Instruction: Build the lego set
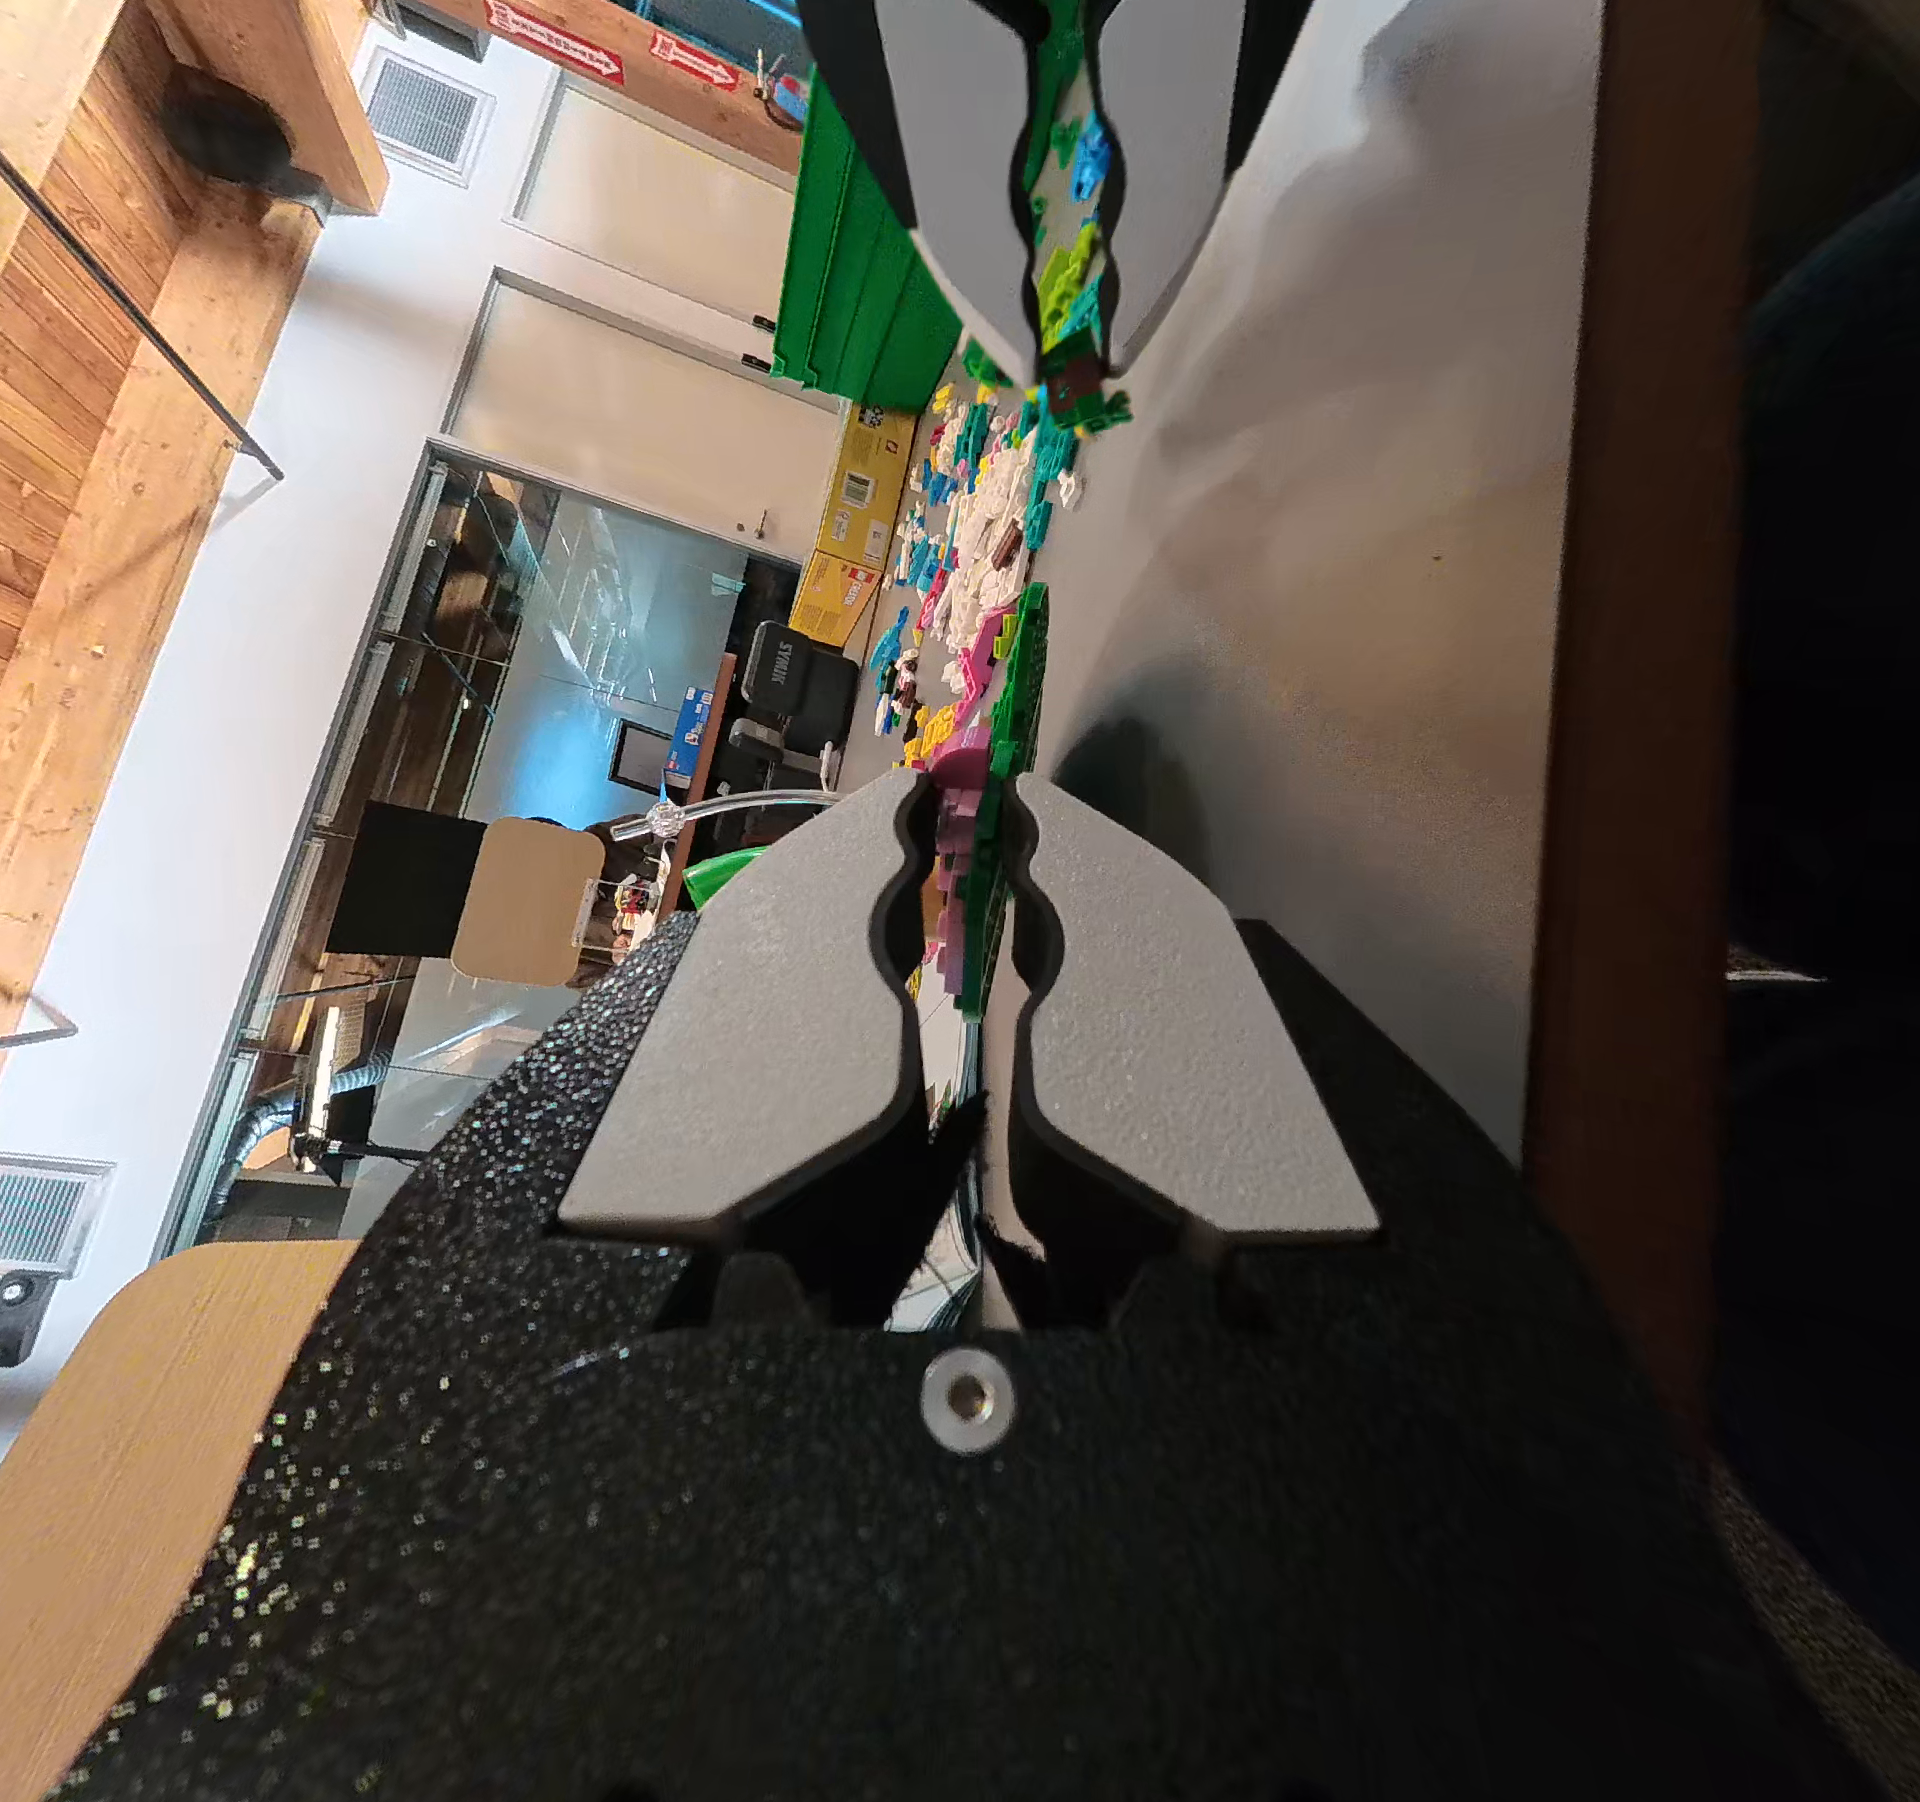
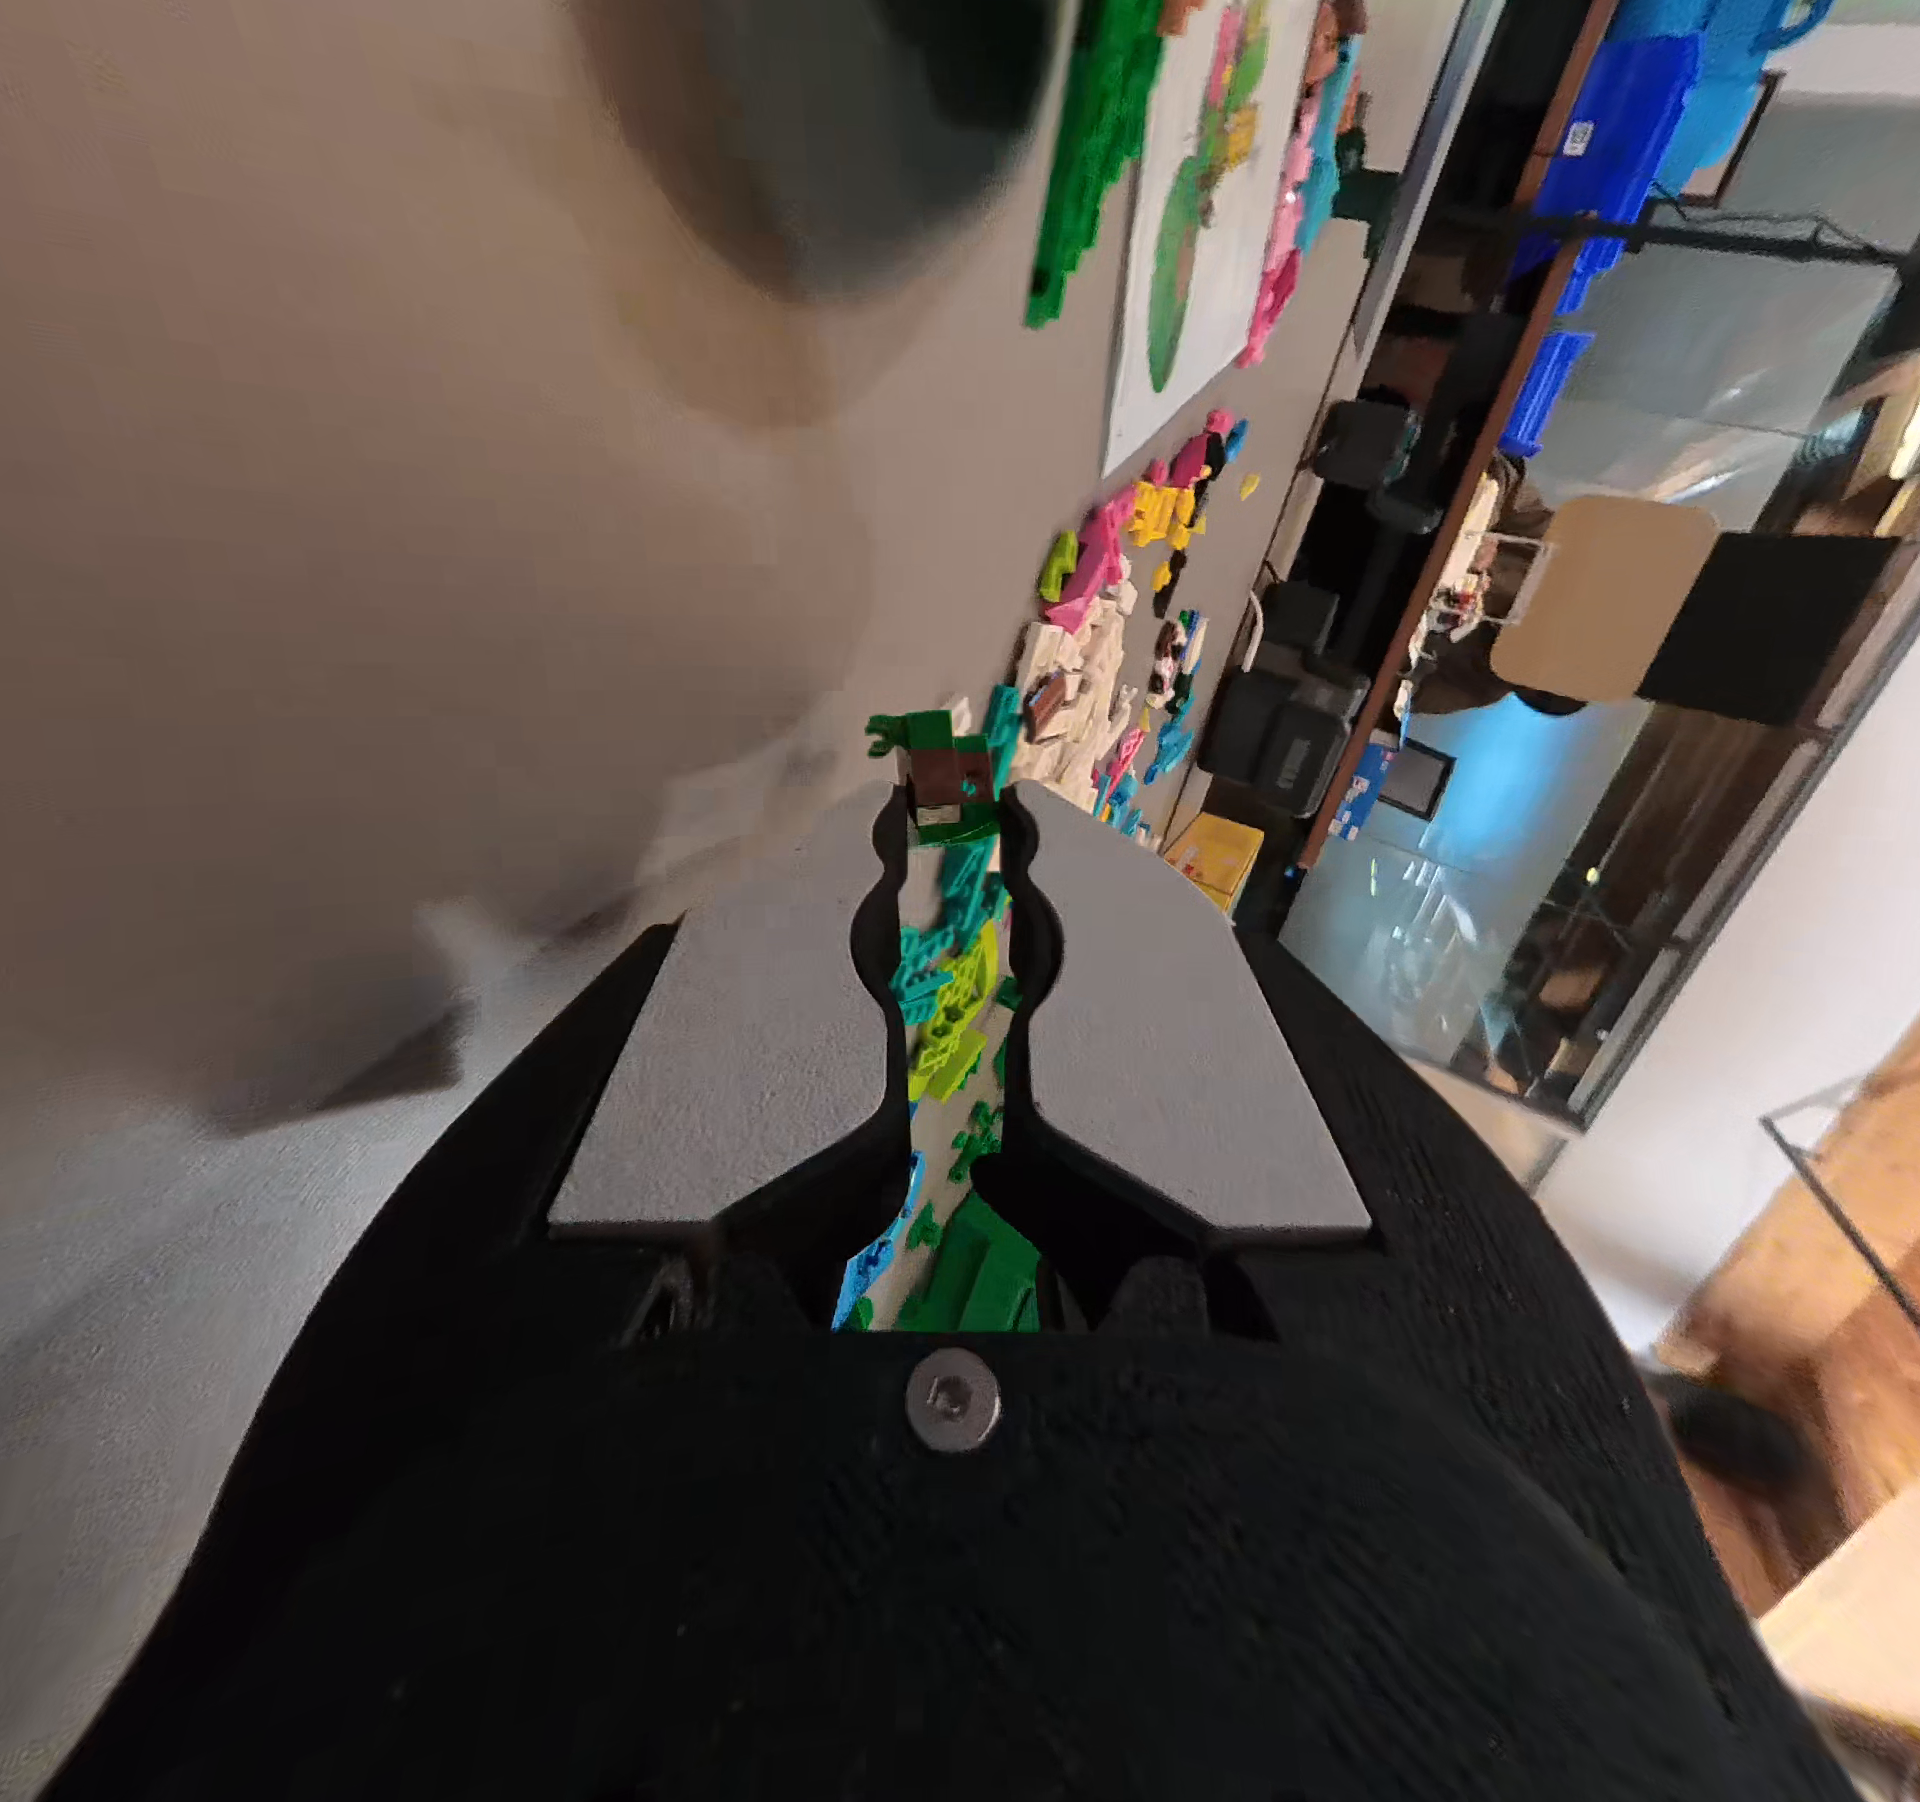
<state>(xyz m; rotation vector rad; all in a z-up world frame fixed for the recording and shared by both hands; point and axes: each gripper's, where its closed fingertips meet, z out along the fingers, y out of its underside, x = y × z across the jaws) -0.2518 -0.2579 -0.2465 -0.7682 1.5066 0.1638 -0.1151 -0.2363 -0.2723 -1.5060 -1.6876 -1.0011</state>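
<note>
1. The right claw [image 2: 951, 802] is clamped on a small brick assembly [image 2: 940, 765], green pieces with a brown block in the middle. Its two pads [image 2: 1049, 817] press the lower green part from either side, and the brown and upper green parts stick out past the tips.
2. The left claw [image 1: 971, 796] is closed on the edge of a green baseplate [image 1: 1013, 713] that carries pink bricks [image 1: 961, 765]. One tip sits on the pink side and the other on the bare green side. The plate's long axis runs straight ahead of this claw.
3. In the left wrist view the right claw [image 1: 1070, 370] comes in from the far end, tips pointing back toward the left claw. The small assembly [image 1: 1075, 396] hangs at those tips, directly beyond the far end of the baseplate and apart from it.
4. Between the two claws, beside the plate, loose white, teal, pink and yellow bricks [image 1: 977, 526] lie scattered on the grey surface [image 1: 1351, 609].
5. Yellow boxes [image 1: 862, 526] stand beyond the bricks, to the left claw's left.
</note>
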